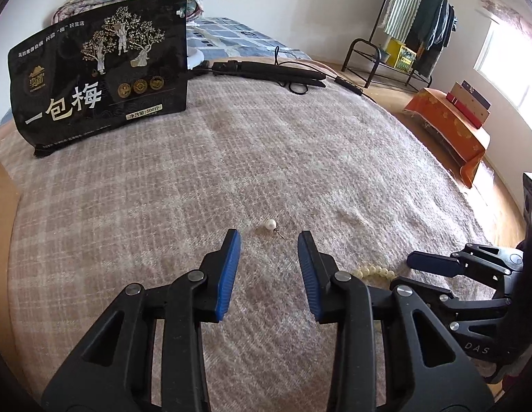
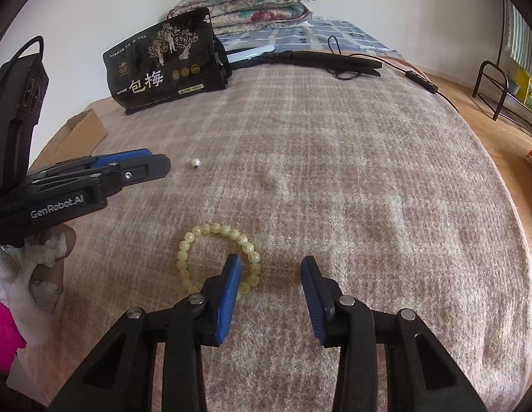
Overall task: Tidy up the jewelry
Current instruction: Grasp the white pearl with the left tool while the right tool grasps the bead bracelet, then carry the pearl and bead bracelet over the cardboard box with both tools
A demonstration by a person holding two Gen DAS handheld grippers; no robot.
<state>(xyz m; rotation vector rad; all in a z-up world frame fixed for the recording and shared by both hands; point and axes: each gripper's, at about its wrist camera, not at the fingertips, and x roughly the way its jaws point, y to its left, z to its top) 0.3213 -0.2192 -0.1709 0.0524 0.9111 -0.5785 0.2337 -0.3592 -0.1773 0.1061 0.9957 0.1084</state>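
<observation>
A single pearl earring with a thin pin lies on the pinkish plaid blanket, just beyond the tips of my left gripper. That gripper is open, with nothing between its blue pads. A bracelet of pale yellow beads lies flat in front of my right gripper, which is open. The right gripper's left finger covers the ring's right side and its other finger stands outside the ring. In the right wrist view the left gripper points at the pearl. Part of the bracelet shows beside the right gripper.
A black snack bag stands upright at the far left of the bed, with folded quilts behind it. A black hair straightener with its cable lies along the far edge. A cardboard box sits left; an orange-covered box and clothes rack stand right.
</observation>
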